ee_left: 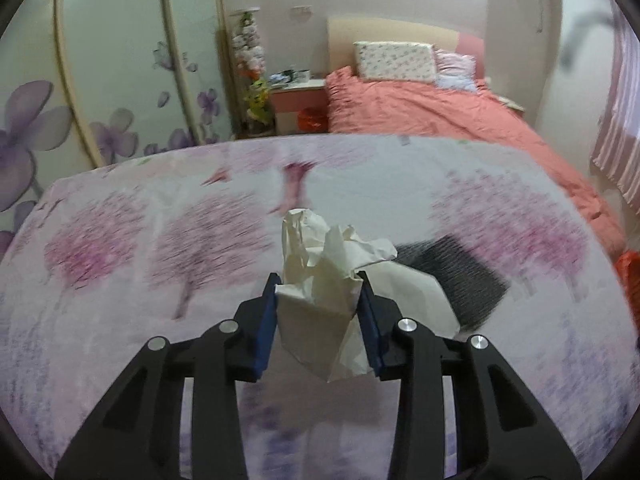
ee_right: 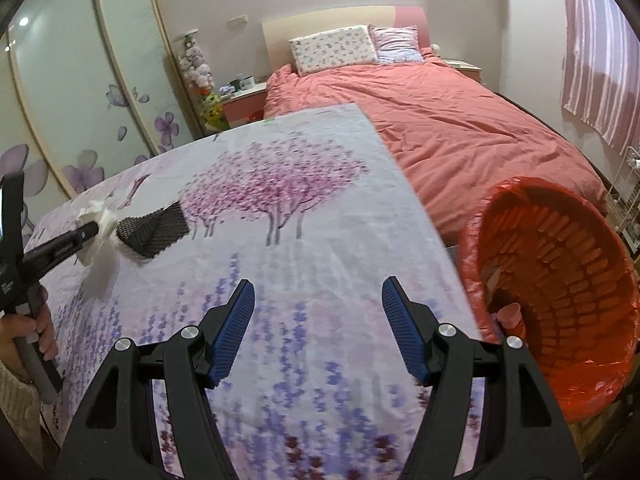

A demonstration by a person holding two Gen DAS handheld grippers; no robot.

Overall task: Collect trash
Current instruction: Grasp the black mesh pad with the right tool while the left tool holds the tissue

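Crumpled white tissue [ee_left: 320,280], the trash item: it sits pinched between the two blue pads [ee_left: 266,328] of your left gripper [ee_left: 319,308], lifted just above the floral tablecloth [ee_left: 120,320]. Part of the tissue bunches up beyond the fingertips; a flap hangs down below them. From the right wrist view the same tissue [ee_right: 98,248] appears as a pale wad at the tip of your left gripper [ee_right: 90,232], with your hand [ee_right: 28,332] around the grey handle at the picture's left edge.

Black mesh item [ee_left: 452,276]: it lies flat on the tablecloth, just beside the tissue on its right and slightly behind it. Whether the two touch cannot be told.

Your right gripper [ee_right: 318,316]: its jaws stand wide with nothing between the ribbed blue pads, poised over the tablecloth [ee_right: 320,208], well apart from the tissue.

Orange waste basket [ee_right: 560,280]: lined with an orange bag, tilted so that its mouth faces the camera, it stands off the table's right edge, far from the tissue and near your right gripper. A small pinkish object lies inside.

Bed with coral cover [ee_right: 460,128]: beyond the table.
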